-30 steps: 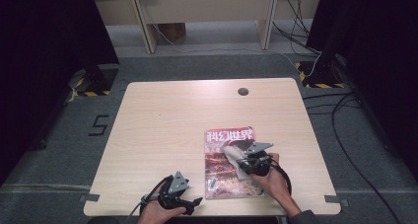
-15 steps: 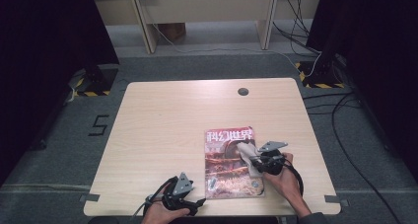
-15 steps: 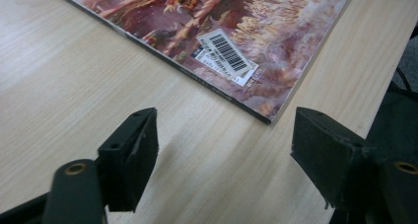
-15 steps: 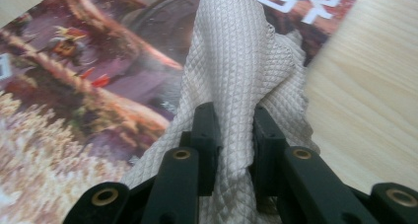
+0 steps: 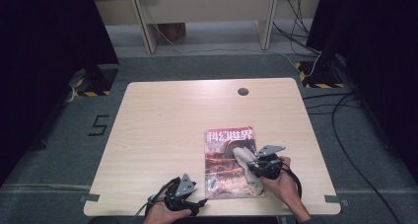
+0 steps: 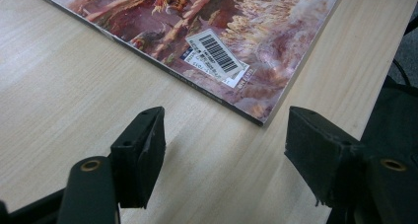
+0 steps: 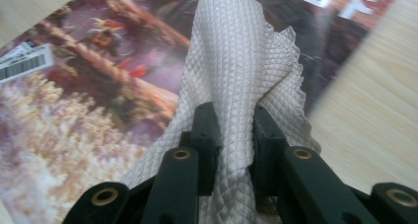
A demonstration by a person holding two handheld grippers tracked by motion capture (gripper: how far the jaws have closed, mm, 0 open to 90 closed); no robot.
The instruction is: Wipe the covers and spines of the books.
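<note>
Because the right hand-held gripper (image 7: 230, 135) pinches the cloth (image 7: 236, 61) to wipe the magazine (image 5: 231, 162) near the bench's (image 5: 162, 115) front edge, the left hand-held gripper (image 6: 224, 145), jaws closing yet empty, waits at the magazine's corner, probably to steady it.

Both claws are black, each topped by a grey three-cornered plate; left claw (image 6: 224, 150) jaws carry brass-ringed screw holes; black cables trail.

We saw the magazine (image 5: 230, 162) lower right on the table (image 5: 162, 130), the cloth (image 5: 242, 155) lying on it.
</note>
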